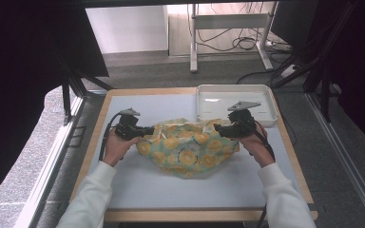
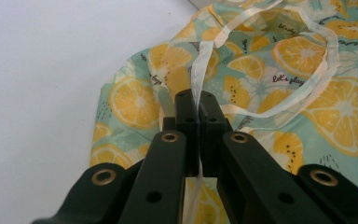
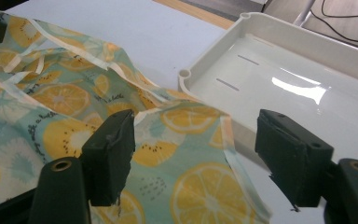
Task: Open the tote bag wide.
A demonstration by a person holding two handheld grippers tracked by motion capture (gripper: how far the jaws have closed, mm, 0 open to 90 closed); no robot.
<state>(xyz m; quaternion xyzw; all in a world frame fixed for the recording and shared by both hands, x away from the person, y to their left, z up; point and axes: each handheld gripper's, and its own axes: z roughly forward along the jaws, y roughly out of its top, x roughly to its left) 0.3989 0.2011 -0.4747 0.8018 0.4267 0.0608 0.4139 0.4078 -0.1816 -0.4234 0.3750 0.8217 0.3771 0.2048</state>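
Observation:
A mint cloth printed with orange slices (image 1: pixel 190 149) lies bunched in the middle of the table, trimmed with white straps. My left gripper (image 1: pixel 148 130) sits at the cloth's left edge. In the left gripper view its jaws (image 2: pixel 196 100) are shut on a white strap (image 2: pixel 200 60) that runs up over the cloth (image 2: pixel 279 65). My right gripper (image 1: pixel 218 129) hovers at the cloth's upper right edge. In the right gripper view it (image 3: pixel 196 140) stands open just above the cloth (image 3: pixel 65 98), its pads apart with nothing pressed between them.
A white plastic tray (image 1: pixel 202 102) stands at the table's back right, just beyond the right gripper; its near corner (image 3: pixel 186 77) almost touches the cloth. The pale blue tabletop (image 1: pixel 171 190) has a wooden rim. Desk legs and cables lie on the floor behind.

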